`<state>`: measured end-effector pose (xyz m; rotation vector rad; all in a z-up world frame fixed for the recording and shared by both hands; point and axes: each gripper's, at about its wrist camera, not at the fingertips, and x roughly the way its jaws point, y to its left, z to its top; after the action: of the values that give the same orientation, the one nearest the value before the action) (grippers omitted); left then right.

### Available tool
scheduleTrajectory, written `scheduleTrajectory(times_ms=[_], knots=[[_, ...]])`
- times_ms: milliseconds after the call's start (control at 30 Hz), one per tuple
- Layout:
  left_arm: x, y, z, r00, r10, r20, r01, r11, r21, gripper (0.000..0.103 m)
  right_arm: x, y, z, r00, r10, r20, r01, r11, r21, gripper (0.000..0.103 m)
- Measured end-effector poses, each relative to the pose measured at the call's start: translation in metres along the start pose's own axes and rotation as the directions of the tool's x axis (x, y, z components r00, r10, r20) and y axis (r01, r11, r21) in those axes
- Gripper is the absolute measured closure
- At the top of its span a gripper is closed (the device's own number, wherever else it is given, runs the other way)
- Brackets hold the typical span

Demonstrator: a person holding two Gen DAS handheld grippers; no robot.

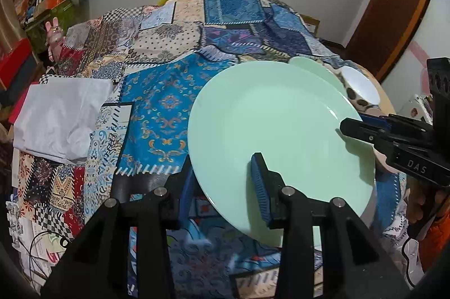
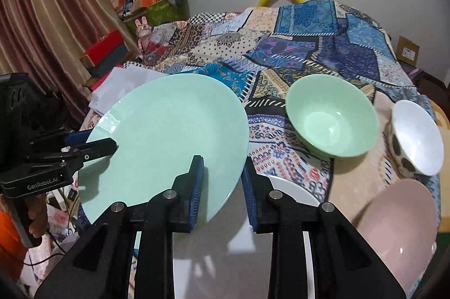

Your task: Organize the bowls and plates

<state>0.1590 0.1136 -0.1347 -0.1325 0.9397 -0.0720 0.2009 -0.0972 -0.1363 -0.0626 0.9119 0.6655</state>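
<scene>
- Left wrist view: a large mint-green plate [image 1: 281, 135] fills the centre and right of the frame, tilted and lifted above a counter draped in a patchwork cloth [image 1: 157, 90] of blue, tan and red patterns.
- The left claw [image 1: 225, 186] grips the plate's near edge at lower centre: one blue-padded finger lies on the plate's top face, the other sits under the rim.
- The right claw [image 1: 344, 127] enters from the right edge of the frame and clamps the plate's far right rim.
- Behind the plate at upper right, the rim of a green bowl [image 1: 312, 65] and part of a white bowl [image 1: 360, 86] peek out.
- A sheet of white paper [image 1: 59, 113] lies on the cloth at the left of the frame.
- Right wrist view: the same plate [image 2: 166, 138] sits at centre left, held off the counter.
- The right claw [image 2: 222, 183] pinches the plate's right edge at lower centre, one finger above the plate and one beside its rim.
- The left claw [image 2: 112, 144] grasps the plate's left rim at the left of the frame.
- The green bowl [image 2: 332, 116] stands upright on the cloth at centre right.
- The white bowl [image 2: 416, 138], spotted dark on the outside, is just right of it, tilted.
- A pink bowl [image 2: 399, 228] lies at lower right.
- A white plate [image 2: 295, 192] rests on the counter under the right claw, mostly hidden.
</scene>
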Motion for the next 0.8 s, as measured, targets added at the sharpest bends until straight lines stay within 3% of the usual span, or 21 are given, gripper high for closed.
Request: scheduleTrajectory(times_ms=[367, 800], knots=[[-0.018, -0.039, -0.016, 0.999, -0.032, 0.003, 0.031, 0.999, 0.026, 0.064, -0.036, -0.014, -0.023, 0.999, -0.017, 0.039, 0.016, 0.999, 0.036, 0.078], [-0.005, -0.073, -0.034, 0.996, -0.071, -0.045, 0.073, 0.996, 0.048, 0.064, -0.056, -0.037, -0.058, 0.998, -0.041, 0.037, 0.037, 0.994, 0.100, 0.078]])
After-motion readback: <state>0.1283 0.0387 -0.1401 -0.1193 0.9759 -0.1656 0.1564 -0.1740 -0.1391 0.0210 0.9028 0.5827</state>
